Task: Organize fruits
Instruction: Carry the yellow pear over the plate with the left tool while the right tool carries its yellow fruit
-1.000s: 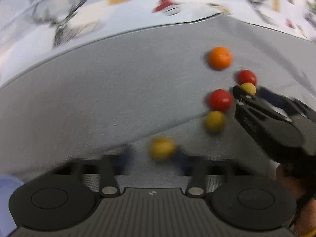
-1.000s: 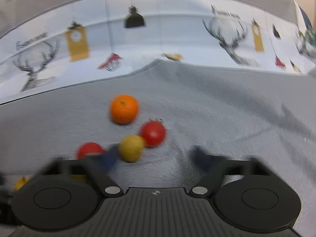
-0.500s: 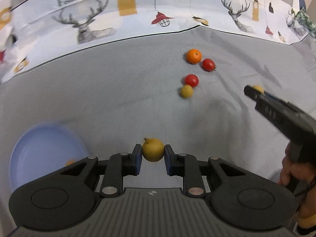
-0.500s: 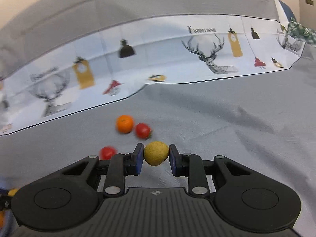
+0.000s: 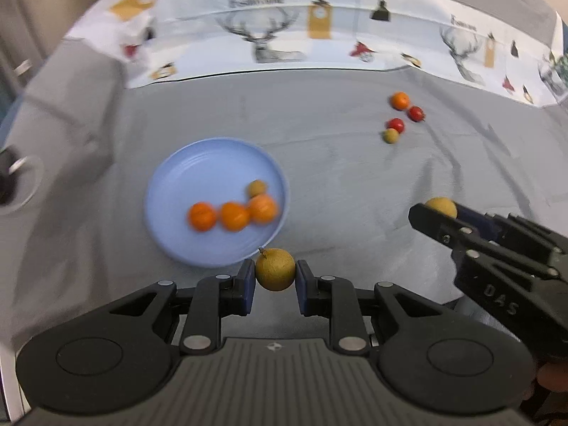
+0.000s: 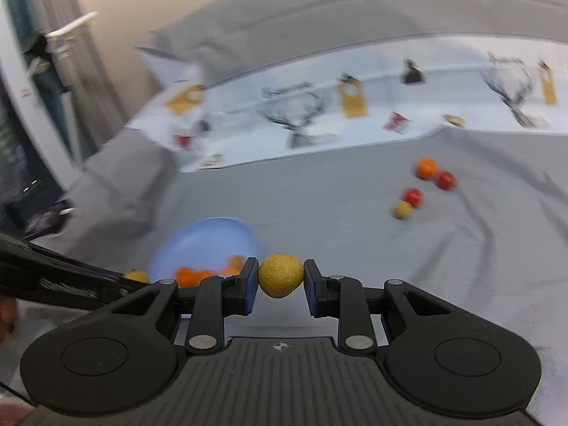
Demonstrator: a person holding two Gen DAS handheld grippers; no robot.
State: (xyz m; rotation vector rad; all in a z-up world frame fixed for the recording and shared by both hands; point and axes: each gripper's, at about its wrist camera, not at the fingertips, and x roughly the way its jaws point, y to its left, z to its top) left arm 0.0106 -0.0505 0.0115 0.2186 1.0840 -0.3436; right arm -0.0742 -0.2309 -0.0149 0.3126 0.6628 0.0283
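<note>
Your left claw [image 5: 275, 277] clamps a rough, round yellow fruit [image 5: 275, 269] at the blue plate's [image 5: 184, 177] five o'clock rim; your right claw [image 6: 280, 282] grips another yellow fruit [image 6: 281, 275], which hides part of the blurred plate.

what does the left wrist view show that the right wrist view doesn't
Only the left wrist view: the whole round blue plate from above, with three oranges and a small tan fruit countable on it.

Only the right wrist view: the room's left edge with a grey curtain.

Both: each hand-held gripper shut on a yellow-brown round fruit (left, right), four loose fruits on the grey cloth, and the deer-print cloth behind.
</note>
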